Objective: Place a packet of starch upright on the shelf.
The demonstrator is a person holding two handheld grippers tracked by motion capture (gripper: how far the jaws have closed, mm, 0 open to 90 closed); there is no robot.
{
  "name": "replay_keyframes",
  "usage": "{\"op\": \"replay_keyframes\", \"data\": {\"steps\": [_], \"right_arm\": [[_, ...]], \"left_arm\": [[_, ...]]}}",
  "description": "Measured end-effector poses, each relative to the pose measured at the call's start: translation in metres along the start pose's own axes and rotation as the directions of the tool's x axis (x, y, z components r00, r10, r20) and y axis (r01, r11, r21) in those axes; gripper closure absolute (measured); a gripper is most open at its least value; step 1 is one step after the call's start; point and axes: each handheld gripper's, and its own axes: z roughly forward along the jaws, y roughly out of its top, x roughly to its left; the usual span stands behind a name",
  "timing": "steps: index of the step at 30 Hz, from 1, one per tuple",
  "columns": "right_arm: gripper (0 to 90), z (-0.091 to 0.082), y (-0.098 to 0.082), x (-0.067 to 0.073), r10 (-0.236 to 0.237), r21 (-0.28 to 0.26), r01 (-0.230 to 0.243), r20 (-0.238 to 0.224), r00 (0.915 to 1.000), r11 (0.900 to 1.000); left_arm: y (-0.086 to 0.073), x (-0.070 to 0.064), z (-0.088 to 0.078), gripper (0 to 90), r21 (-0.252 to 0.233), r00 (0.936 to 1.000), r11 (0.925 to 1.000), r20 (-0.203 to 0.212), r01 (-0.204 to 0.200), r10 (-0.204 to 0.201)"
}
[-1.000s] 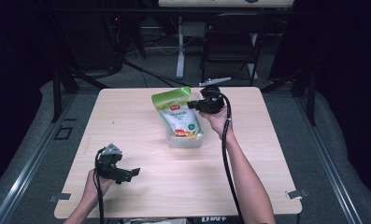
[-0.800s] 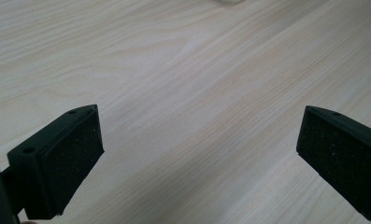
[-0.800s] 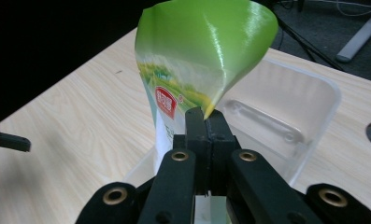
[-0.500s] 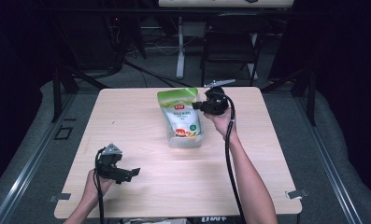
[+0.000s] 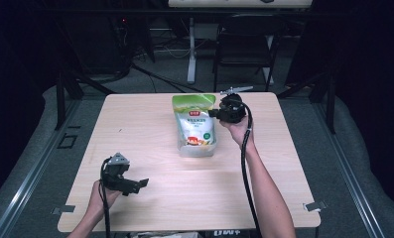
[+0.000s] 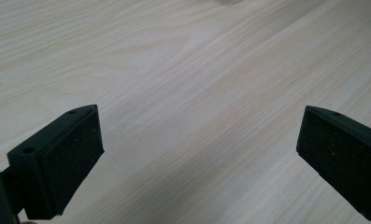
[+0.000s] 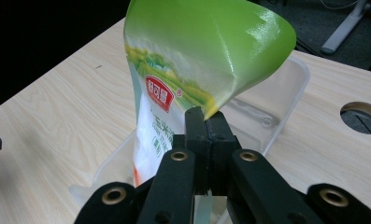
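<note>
A rice bag (image 5: pixel 194 124) with a green top and white body stands in a clear plastic bin (image 5: pixel 198 149) at the table's far middle. My right gripper (image 5: pixel 215 114) is shut on the bag's right top edge. In the right gripper view the black jaws (image 7: pixel 205 119) pinch the green flap of the bag (image 7: pixel 197 56), which curls above the bin (image 7: pixel 293 84). My left gripper (image 5: pixel 142 183) rests low near the front left of the table. It is open, with bare wood between its pads (image 6: pixel 199 154).
The light wooden table (image 5: pixel 284 163) has a round cable hole (image 7: pixel 363 116) near the bin. A cable trails from each gripper along the forearms. Beyond the far edge stand a chair (image 5: pixel 244 44) and desk legs on a dark floor.
The bag and bin have swung from a tilt to lie straighter, shifting slightly right with my right gripper. The left gripper has stayed where it was.
</note>
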Motion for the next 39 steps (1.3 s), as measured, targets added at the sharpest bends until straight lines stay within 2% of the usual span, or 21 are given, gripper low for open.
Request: {"op": "replay_keyframes", "data": {"steps": [3, 5, 8, 12, 16, 17, 20, 23, 25, 26, 28, 30, 34, 36, 39], "right_arm": [[85.9, 0.000, 0.002, -0.002, -0.005, 0.013, 0.005, -0.009, 0.9999, 1.000], [76.1, -0.001, 0.006, -0.002, -0.020, 0.025, 0.020, 0.001, 0.9998, 0.999], [60.8, -0.003, 0.013, -0.004, -0.021, 0.024, 0.021, -0.015, 0.9997, 0.999], [45.4, 0.000, 0.023, -0.007, -0.017, 0.034, 0.018, -0.032, 0.9993, 0.999], [35.1, 0.009, 0.036, -0.005, -0.031, 0.057, 0.032, -0.030, 0.9991, 0.998], [33.0, 0.012, 0.040, -0.003, -0.037, 0.069, 0.038, -0.014, 0.9992, 0.997], [35.7, 0.019, 0.048, 0.001, -0.061, 0.103, 0.060, 0.011, 0.9981, 0.993], [55.1, 0.025, 0.048, 0.004, -0.079, 0.120, 0.075, 0.028, 0.9965, 0.990], [67.3, 0.025, 0.046, 0.005, -0.076, 0.122, 0.076, -0.005, 0.9971, 0.990], [76.6, 0.025, 0.045, 0.006, -0.080, 0.110, 0.082, -0.025, 0.9965, 0.991], [85.7, 0.024, 0.042, 0.008, -0.085, 0.090, 0.089, -0.047, 0.9953, 0.992], [89.0, 0.022, 0.039, 0.010, -0.096, 0.072, 0.101, -0.070, 0.9930, 0.992], [90.0, 0.017, 0.033, 0.017, -0.116, 0.006, 0.118, -0.136, 0.9838, 0.993], [90.0, 0.013, 0.031, 0.021, -0.142, -0.010, 0.142, -0.170, 0.9753, 0.990], [90.0, 0.007, 0.028, 0.028, -0.157, -0.049, 0.150, -0.218, 0.9633, 0.988]], "left_arm": [[0.000, 0.000, 0.000, 0.3, 0.003, 1.0000, 1.0000, 0.001, 0.003, -0.003], [0.000, 0.000, 0.001, 0.3, 0.000, 1.0000, 1.0000, -0.004, -0.001, 0.001], [0.000, 0.000, 0.002, 0.3, 0.002, 1.0000, 1.0000, -0.003, 0.005, -0.005], [0.001, -0.001, 0.003, 0.3, 0.006, 1.0000, 1.0000, -0.004, -0.007, 0.007], [0.001, -0.001, 0.003, 0.3, 0.013, 1.0000, 0.9999, 0.001, -0.007, 0.006], [0.001, -0.001, 0.003, 0.3, 0.015, 1.0000, 0.9999, 0.000, -0.007, 0.007], [0.000, 0.000, 0.003, 0.3, 0.017, 1.0000, 0.9998, 0.001, -0.007, 0.007], [0.000, 0.000, 0.003, 0.3, 0.020, 1.0000, 0.9998, 0.000, -0.007, 0.007], [0.000, 0.000, 0.004, 0.3, 0.022, 1.0000, 0.9997, 0.001, -0.008, 0.008], [0.000, 0.000, 0.004, 0.3, 0.022, 0.9999, 0.9997, -0.001, -0.011, 0.011], [0.000, -0.001, 0.004, 0.3, 0.022, 1.0000, 0.9997, -0.002, -0.009, 0.009], [0.000, -0.001, 0.004, 0.3, 0.021, 0.9999, 0.9997, -0.006, -0.010, 0.011], [0.000, -0.001, 0.005, 0.3, 0.024, 1.0000, 0.9997, -0.005, -0.009, 0.009], [0.000, -0.001, 0.006, 0.3, 0.026, 0.9999, 0.9996, -0.008, -0.011, 0.011], [0.001, -0.001, 0.006, 0.3, 0.034, 1.0000, 0.9994, 0.002, -0.008, 0.008]]}}
